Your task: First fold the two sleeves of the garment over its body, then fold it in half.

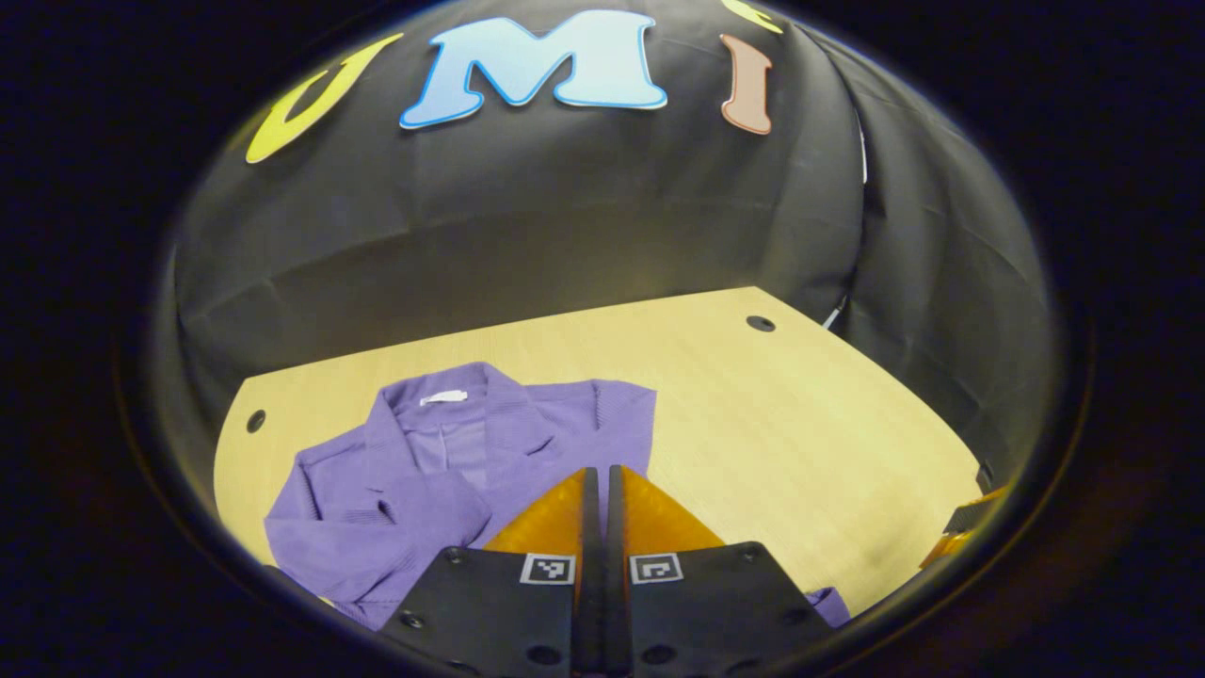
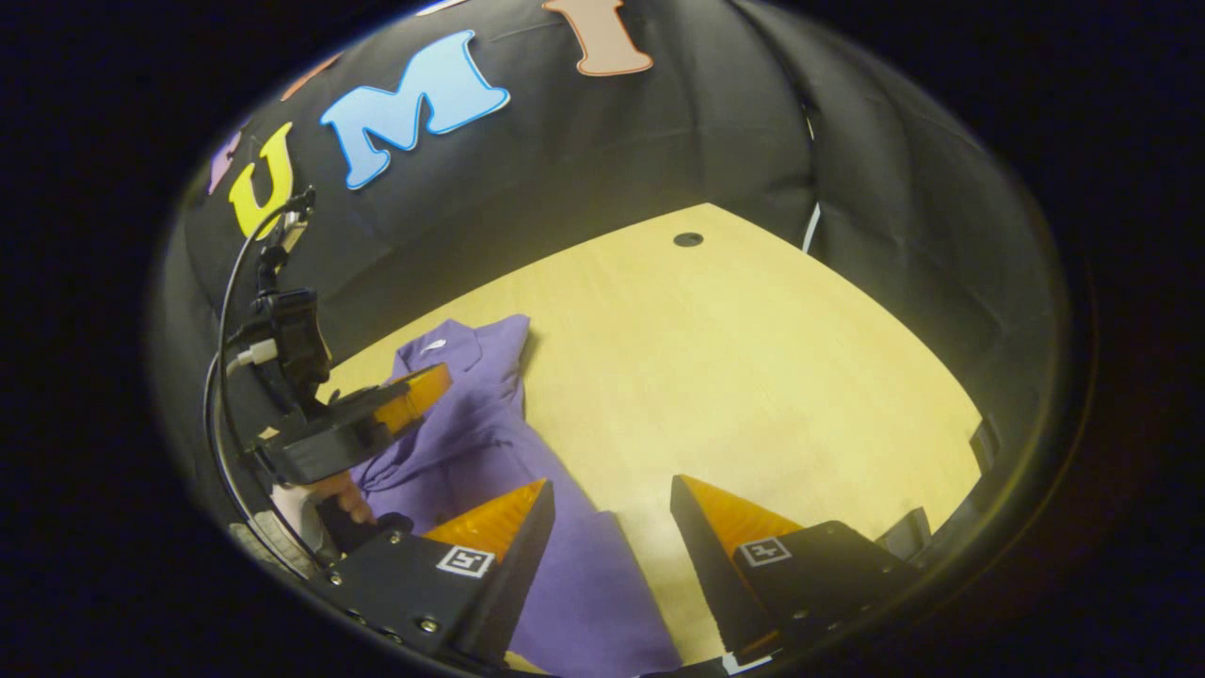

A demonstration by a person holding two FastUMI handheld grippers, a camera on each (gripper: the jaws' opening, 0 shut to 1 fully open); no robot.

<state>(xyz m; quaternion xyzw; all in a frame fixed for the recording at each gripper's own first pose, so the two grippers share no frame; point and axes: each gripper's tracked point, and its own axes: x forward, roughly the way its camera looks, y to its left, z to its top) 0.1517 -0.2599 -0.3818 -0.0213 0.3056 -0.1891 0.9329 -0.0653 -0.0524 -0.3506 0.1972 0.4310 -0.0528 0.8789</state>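
Garment (image 1: 442,471): a purple, collared, jacket-like top lying on the light wooden table (image 1: 772,424), toward its left part as seen in the left gripper view. The collar, with a small white label (image 1: 443,397) inside the neck, points toward the black cloth wall (image 1: 527,217). Fabric is folded over the body on the near-left side, forming a raised, creased layer; the right edge of the body lies straight and flat. A small patch of purple cloth also shows at the lower right, just beside the gripper body.

Left gripper (image 1: 601,476): fingers pressed together with no visible gap, tips held over the lower middle of the garment. Whether cloth is pinched between them cannot be told. In the right gripper view the same tool (image 2: 414,391) appears at the left, above the garment, with a cable looping up behind it and a hand (image 2: 334,492) gripping its handle.

Right gripper (image 2: 612,490): fingers well apart. One finger lies over the purple cloth; the other is over bare table. A band of the garment (image 2: 584,574) runs down between them toward the lower edge of that view.

Table: two dark round holes, one near the far right corner (image 1: 761,324) and one near the far left edge (image 1: 255,420).
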